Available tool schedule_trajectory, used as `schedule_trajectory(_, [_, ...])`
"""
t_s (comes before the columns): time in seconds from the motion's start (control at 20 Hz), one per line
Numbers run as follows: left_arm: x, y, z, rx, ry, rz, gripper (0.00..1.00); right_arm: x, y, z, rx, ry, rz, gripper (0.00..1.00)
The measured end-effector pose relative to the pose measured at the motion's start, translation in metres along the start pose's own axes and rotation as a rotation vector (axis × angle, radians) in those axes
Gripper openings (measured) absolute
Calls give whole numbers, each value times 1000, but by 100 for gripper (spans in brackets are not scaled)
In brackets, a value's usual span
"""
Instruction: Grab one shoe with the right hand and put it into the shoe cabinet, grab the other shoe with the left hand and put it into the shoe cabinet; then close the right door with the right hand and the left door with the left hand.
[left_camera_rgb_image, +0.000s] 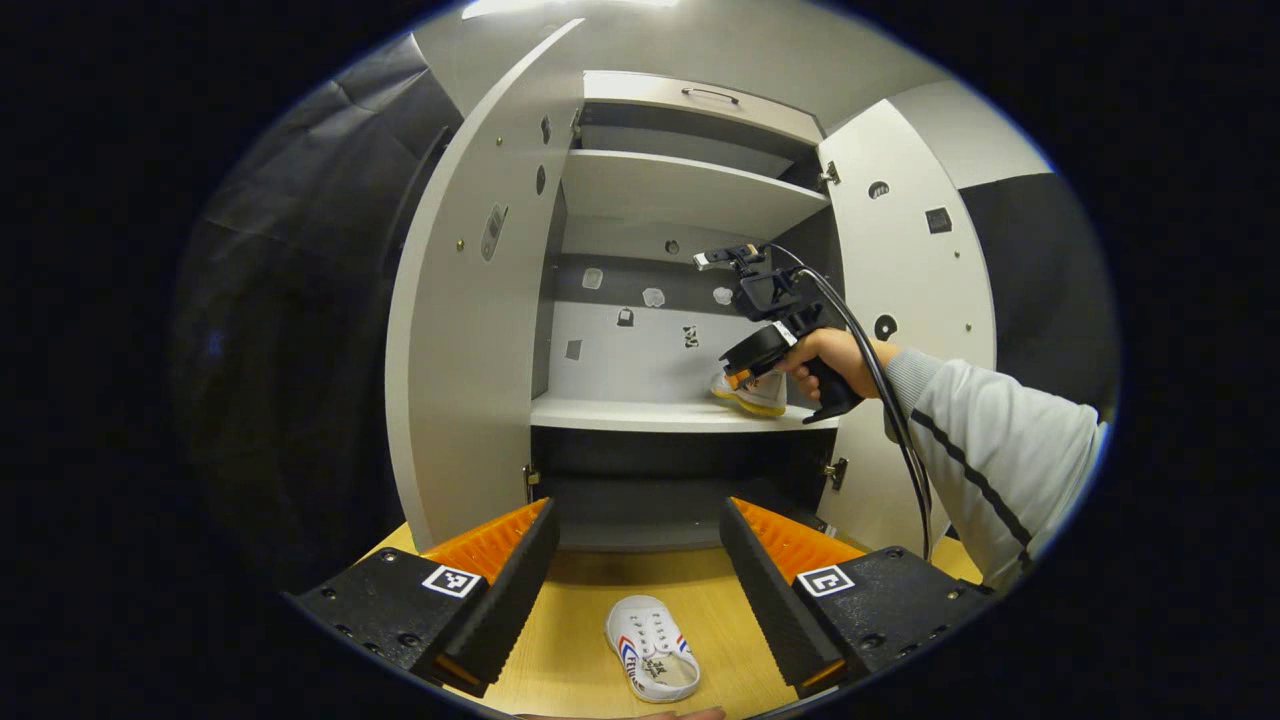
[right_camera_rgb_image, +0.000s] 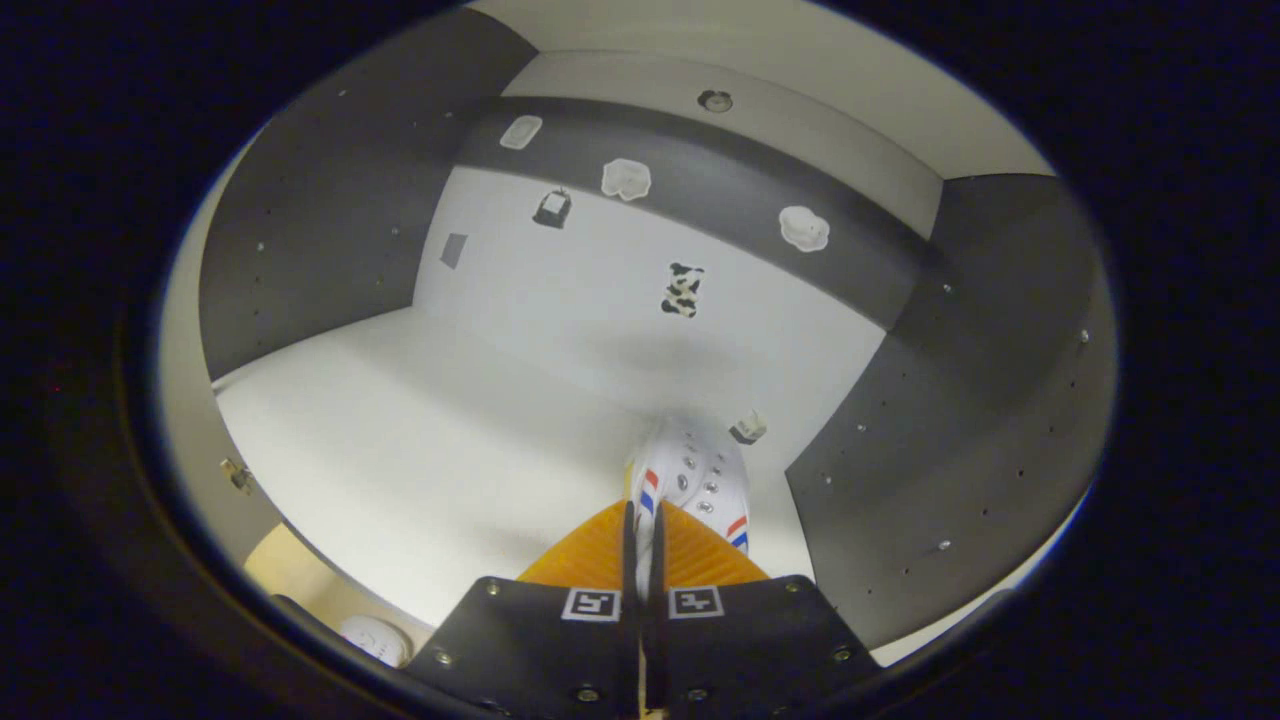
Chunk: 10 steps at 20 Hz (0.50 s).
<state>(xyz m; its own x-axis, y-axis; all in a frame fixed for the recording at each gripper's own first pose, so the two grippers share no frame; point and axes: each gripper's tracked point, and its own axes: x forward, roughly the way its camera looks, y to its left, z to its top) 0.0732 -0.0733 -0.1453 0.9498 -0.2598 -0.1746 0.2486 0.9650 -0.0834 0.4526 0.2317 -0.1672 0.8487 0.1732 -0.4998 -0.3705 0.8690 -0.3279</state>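
— One shoe sits on the cabinet shelf, pinched tight in the right gripper.
— And the other shoe?
— It lies on the table, under the left gripper, whose fingers are wide apart.

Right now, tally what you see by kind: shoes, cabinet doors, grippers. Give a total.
Shoes: 2, one on the wooden floor, one held on the cabinet shelf
Cabinet doors: 2, left door and right door, both open
Grippers: 2, left gripper and right gripper
Total: 6
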Motion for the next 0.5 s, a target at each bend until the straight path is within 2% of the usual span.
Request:
schedule_trajectory(0.1, [4, 0, -7, -10, 22, 5, 99, 0, -5, 9, 9, -32, -22, 3])
schedule_trajectory(0.2, [3, 0, -15, -17, 53, 7, 99, -10, -19, 28, 12, -94, -108, 11])
schedule_trajectory(0.25, [2, 0, -16, -17, 58, 10, 99, -17, -23, 38, 16, -138, -131, 25])
schedule_trajectory(0.35, [0, 2, -16, -12, 59, 20, 99, -43, -17, 44, 8, -178, -135, 42])
schedule_trajectory(0.4, [-1, 1, -14, -14, 55, 15, 99, -55, -11, 46, 3, -201, -122, 55])
schedule_trajectory(0.45, [-2, 0, -13, -14, 54, 11, 99, -74, -3, 49, -14, -221, -112, 78])
schedule_trajectory(0.5, [-3, 1, -12, -13, 57, 10, 99, -92, 2, 50, -32, -251, -110, 87])
